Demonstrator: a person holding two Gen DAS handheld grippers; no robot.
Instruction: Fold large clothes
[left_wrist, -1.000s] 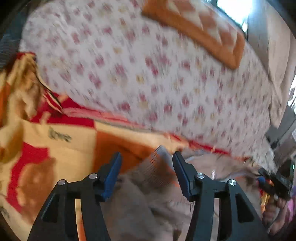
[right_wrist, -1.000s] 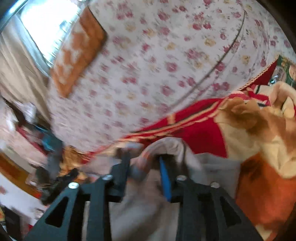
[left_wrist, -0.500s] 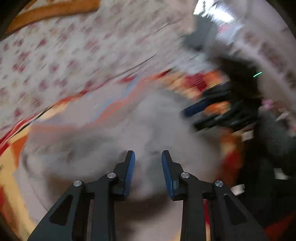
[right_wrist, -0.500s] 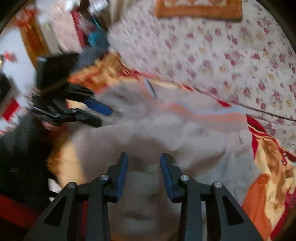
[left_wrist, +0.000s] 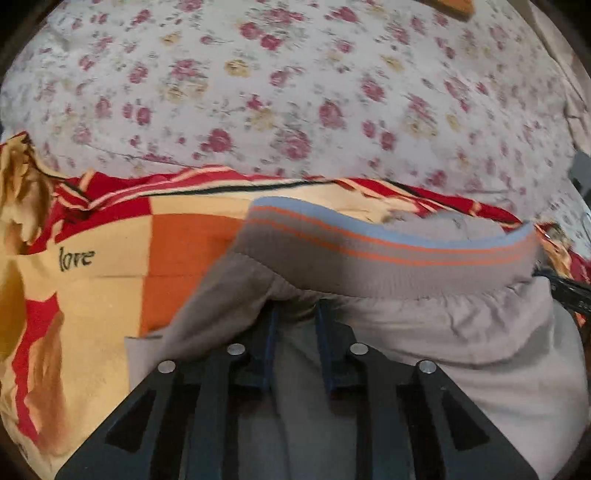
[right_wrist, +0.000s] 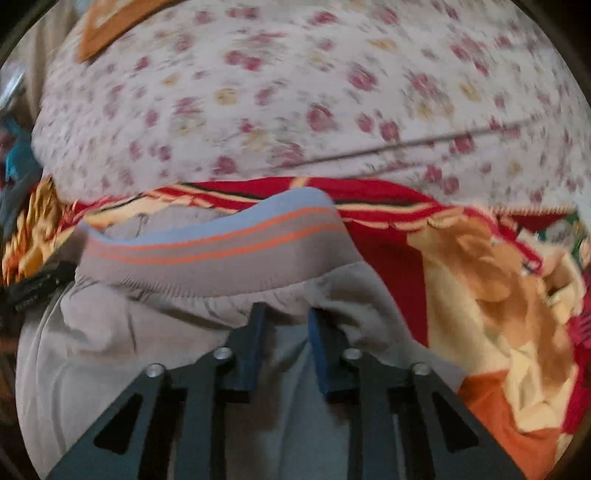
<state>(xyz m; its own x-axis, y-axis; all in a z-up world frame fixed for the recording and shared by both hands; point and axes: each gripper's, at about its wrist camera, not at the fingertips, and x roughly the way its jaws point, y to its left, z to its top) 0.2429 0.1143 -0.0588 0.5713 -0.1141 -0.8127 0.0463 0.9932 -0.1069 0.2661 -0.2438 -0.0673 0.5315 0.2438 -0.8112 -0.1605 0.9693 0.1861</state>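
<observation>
Left gripper (left_wrist: 293, 314) and right gripper (right_wrist: 284, 314): jaws just closed, narrow, each pinching the grey garment (left_wrist: 461, 332) below its waistband

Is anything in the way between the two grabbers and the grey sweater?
No. The left gripper and right gripper have just been closing, with the grey sweater bunched between each pair of jaws.

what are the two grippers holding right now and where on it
Both pinch the grey garment: the left gripper and the right gripper each grip its fabric just below the striped ribbed band, their jaws having just been closing on it.
</observation>
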